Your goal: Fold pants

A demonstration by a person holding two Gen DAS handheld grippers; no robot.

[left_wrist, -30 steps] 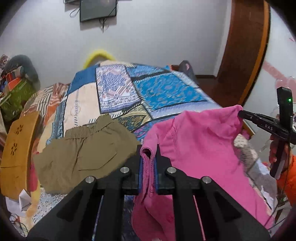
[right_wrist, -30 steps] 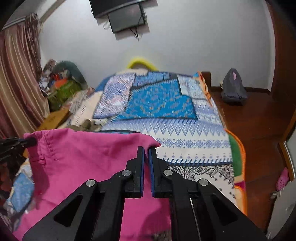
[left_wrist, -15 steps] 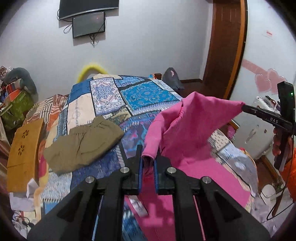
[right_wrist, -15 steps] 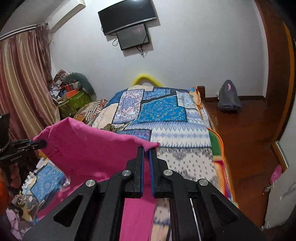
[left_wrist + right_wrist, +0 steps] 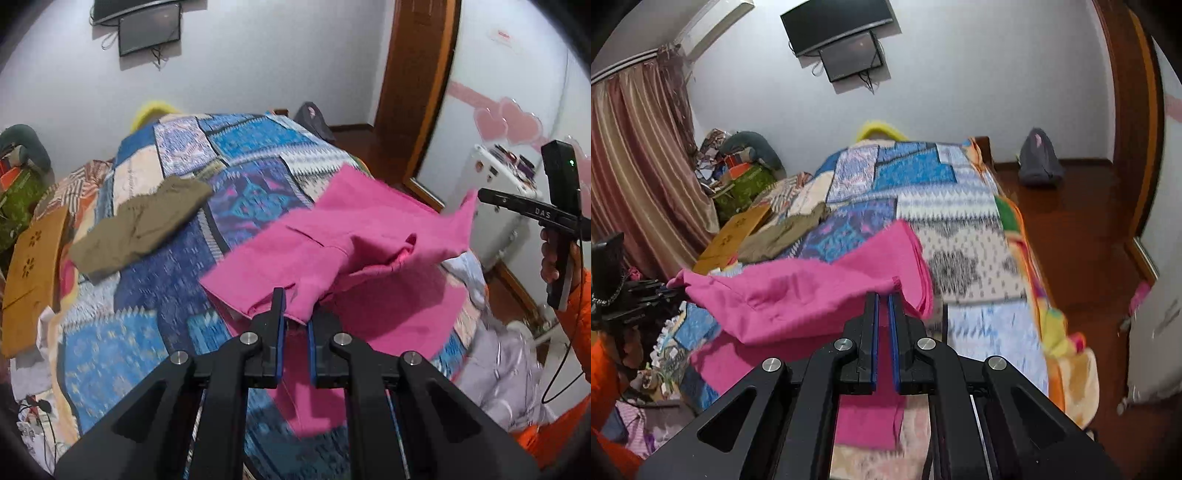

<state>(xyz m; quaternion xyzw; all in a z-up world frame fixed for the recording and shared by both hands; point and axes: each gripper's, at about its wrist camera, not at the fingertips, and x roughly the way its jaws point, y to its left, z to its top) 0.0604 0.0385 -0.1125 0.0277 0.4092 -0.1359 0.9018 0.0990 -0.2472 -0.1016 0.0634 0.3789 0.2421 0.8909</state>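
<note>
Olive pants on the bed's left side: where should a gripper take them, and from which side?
The olive pants lie flat but rumpled on the quilt, apart from the pink pants both grippers hold. Probably best to pinch the raised edge at their far end, coming in low from the bed's middle; the wooden board crowds the other side.

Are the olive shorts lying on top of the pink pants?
No, the olive shorts lie apart on the quilt, left of the pink pants, with bare quilt between them.
</note>
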